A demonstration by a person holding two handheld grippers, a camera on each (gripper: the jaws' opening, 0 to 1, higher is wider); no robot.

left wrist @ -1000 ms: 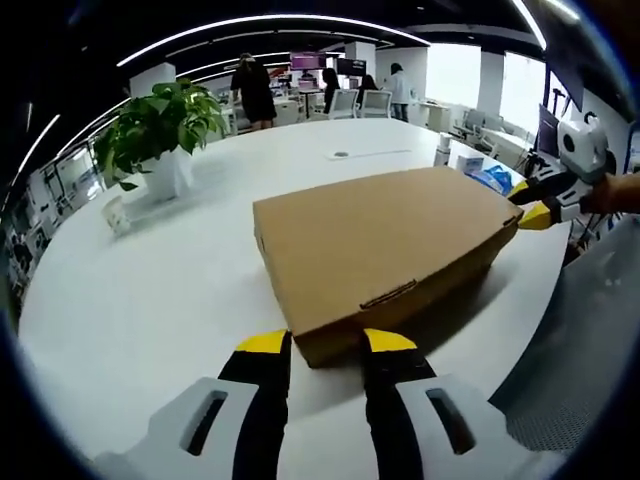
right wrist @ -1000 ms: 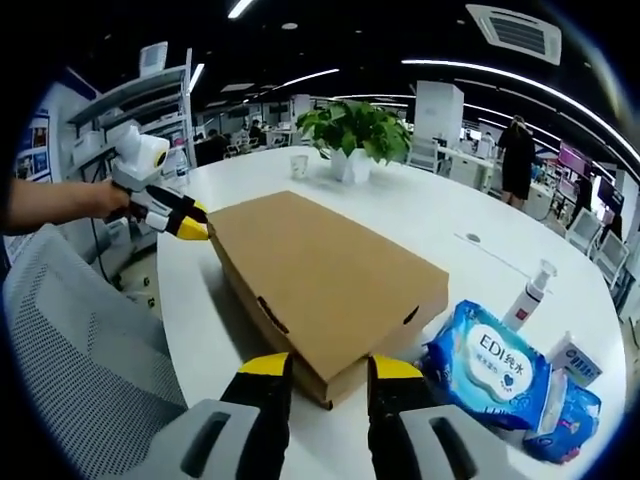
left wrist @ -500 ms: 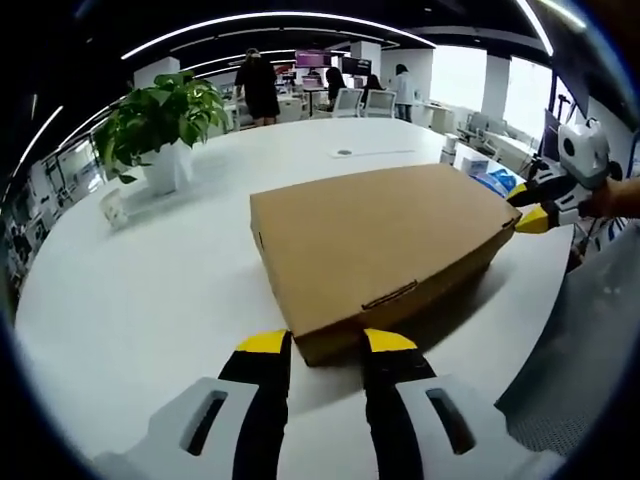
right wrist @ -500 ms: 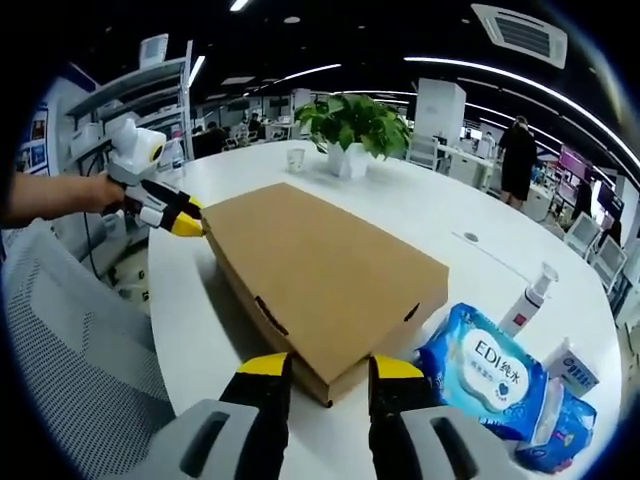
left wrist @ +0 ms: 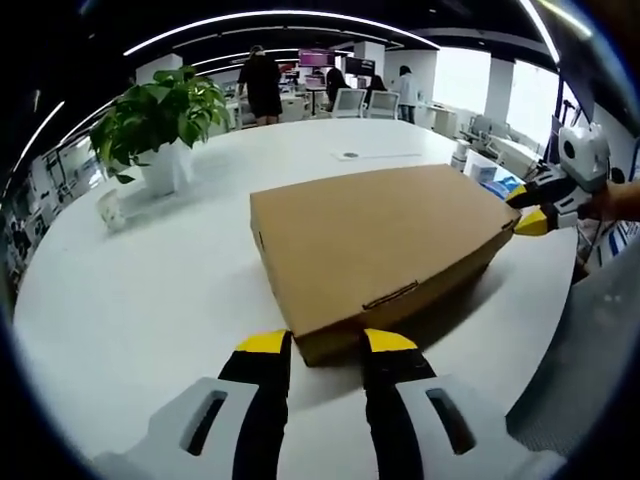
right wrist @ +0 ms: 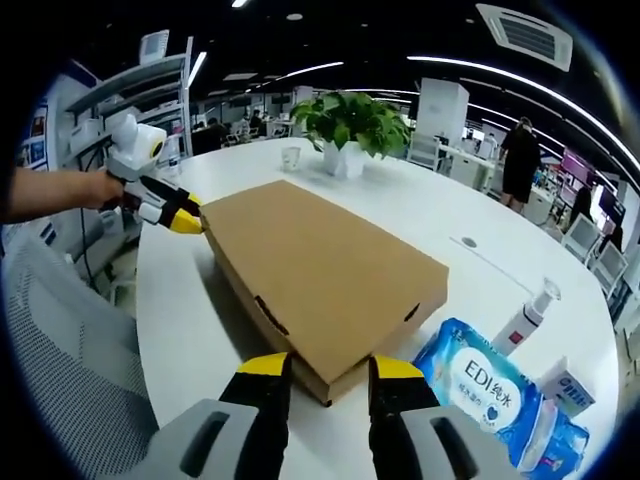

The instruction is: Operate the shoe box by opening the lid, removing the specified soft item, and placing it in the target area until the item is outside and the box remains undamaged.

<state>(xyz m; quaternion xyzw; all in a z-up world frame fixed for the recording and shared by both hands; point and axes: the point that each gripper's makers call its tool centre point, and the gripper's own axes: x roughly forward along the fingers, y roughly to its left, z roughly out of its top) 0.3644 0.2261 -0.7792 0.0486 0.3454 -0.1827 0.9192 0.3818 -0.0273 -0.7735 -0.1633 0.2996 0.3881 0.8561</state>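
**Shoe box, lid shut, gripped at two opposite corners**

While the lid was down, the cardboard shoe box (left wrist: 375, 240) lay flat on the white table (left wrist: 150, 290). Left gripper (left wrist: 325, 343) and right gripper (right wrist: 323, 366) each stood parted, straddling a near corner. Judged best: lift both lid corners evenly, avoiding creasing.

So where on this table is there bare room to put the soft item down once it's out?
Bare white table lies between the shoe box and the potted plant, and beyond the box's far edge. Crowded: the wipes pack, pump bottle and small carton beside the box.
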